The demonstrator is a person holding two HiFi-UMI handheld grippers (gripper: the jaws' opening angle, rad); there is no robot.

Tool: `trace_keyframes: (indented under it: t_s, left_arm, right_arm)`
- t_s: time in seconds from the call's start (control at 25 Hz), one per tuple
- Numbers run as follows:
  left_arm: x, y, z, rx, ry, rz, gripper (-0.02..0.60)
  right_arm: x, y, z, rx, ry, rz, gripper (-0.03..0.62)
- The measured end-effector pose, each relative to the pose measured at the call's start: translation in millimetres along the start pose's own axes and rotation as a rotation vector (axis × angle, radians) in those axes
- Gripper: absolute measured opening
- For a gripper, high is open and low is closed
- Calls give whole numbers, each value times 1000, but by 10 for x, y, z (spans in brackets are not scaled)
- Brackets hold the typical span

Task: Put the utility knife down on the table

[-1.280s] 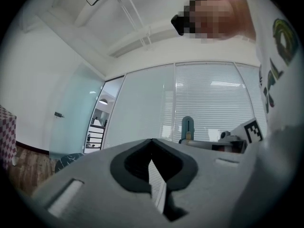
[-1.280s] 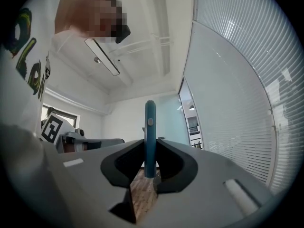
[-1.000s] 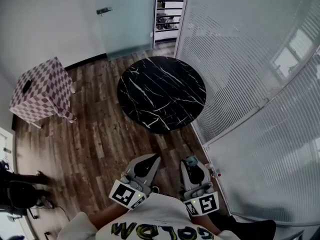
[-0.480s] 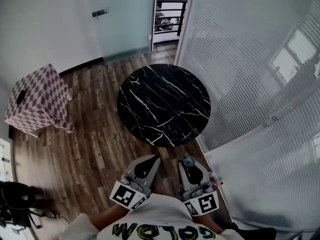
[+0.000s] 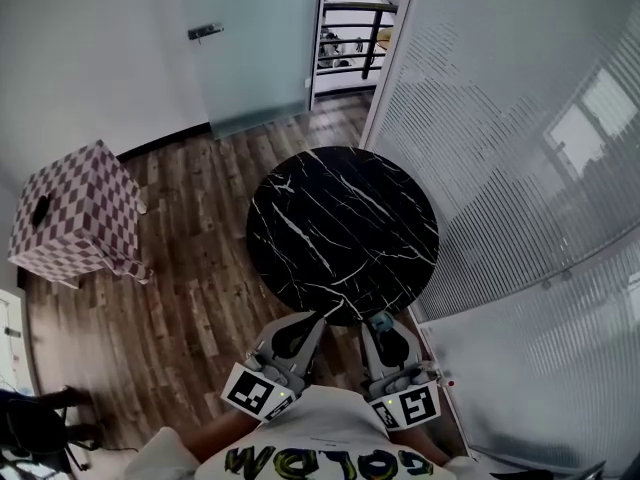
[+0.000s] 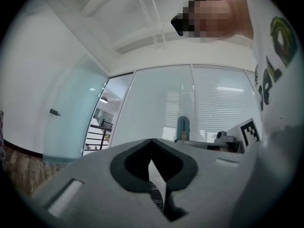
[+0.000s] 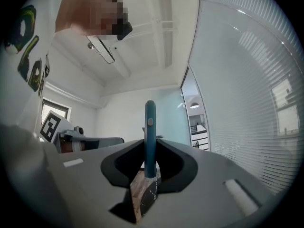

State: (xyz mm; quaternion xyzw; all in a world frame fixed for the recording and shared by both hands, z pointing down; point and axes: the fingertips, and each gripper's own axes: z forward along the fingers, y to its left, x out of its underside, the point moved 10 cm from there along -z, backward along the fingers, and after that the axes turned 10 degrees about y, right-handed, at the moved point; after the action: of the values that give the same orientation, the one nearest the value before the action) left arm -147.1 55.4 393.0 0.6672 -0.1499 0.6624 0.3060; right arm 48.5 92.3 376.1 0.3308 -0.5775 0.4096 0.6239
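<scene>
facing the person is a round black marble tabletop [image 5: 340,228] with white veins, bare all over. at its near edge the left hand-held gripper [image 5: 300,330] has its jaws together on nothing. the right hand-held gripper [image 5: 383,330] is clamped on a slim teal utility knife [image 7: 150,137], which stands upright between its jaws. by my reading the knife is carried only to the tabletop's edge; reaching over it, lowering and letting go are all left.

A round black marble table [image 5: 340,228] stands mid-frame in the head view on a brown plank floor [image 5: 190,278]. A pink checkered cube box [image 5: 75,213] sits well apart at centre left, a frosted glass door [image 5: 255,43] at top, and a white-slatted glass wall [image 5: 520,168] along the right.
</scene>
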Motion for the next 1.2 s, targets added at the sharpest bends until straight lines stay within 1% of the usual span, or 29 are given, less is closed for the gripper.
trace_keyframes:
  t_s: [0.16,0.36,0.72,0.88,1.2]
  left_arm:
    - [-19,254,63,1,8,-3,0]
    - [-33,415,150,11,17,-7,1]
    - [-26,411,400,29,30,-9,0]
    - [-19,366,586,23,38,-15,0]
    - [-59,278,910,-4,22,-20,1]
  right_arm:
    - [13,-21,249,1,10,6,74]
    - [11,-62,431,5,13,8,75]
    - [31,-277,468,25,7,20,74]
    - [32,-473,441,28,12,27,74]
    - [-28,-804,376,12,13,7,74]
